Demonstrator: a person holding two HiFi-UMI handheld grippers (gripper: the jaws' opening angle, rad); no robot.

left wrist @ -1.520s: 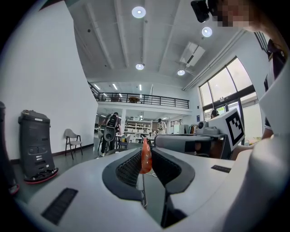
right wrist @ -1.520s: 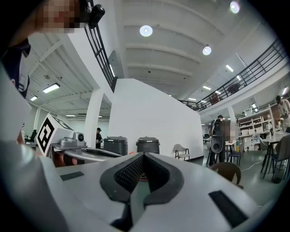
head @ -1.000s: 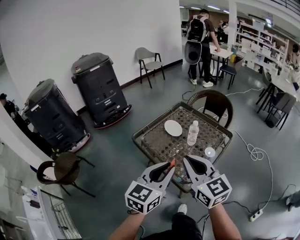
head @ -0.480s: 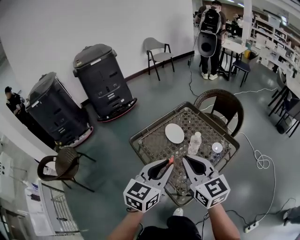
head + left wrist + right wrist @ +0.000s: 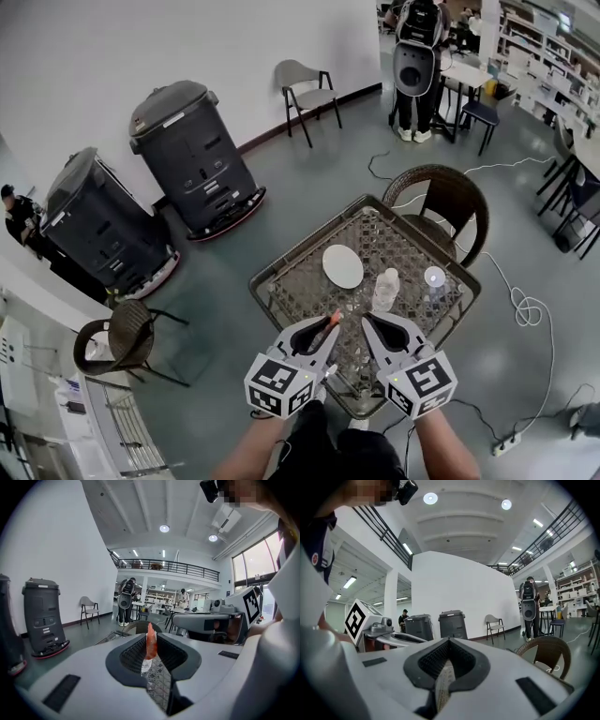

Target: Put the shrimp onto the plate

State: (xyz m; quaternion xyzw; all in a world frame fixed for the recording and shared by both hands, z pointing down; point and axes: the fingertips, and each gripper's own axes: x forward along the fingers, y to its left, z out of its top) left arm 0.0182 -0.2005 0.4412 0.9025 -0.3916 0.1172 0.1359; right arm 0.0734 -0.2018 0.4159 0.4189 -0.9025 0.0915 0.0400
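Note:
An orange shrimp [image 5: 150, 641] stands upright between the jaws of my left gripper [image 5: 330, 325], which is shut on it; its tip [image 5: 335, 320] shows in the head view. A white round plate [image 5: 342, 266] lies on the wicker table [image 5: 286, 281], ahead of both grippers. My right gripper [image 5: 367, 322] is held beside the left one over the table's near edge, shut with nothing in it [image 5: 449, 645].
A clear water bottle [image 5: 385, 290] and a small round white lid [image 5: 434, 277] stand right of the plate. A wicker chair [image 5: 450, 199] sits behind the table, another [image 5: 122, 339] at the left. Two dark robot carts [image 5: 187, 155] stand by the wall. People stand at far tables.
The view has shifted and the table now sits a little farther from the grippers' tips; both grippers hold the same pose, the left still shut on the shrimp.

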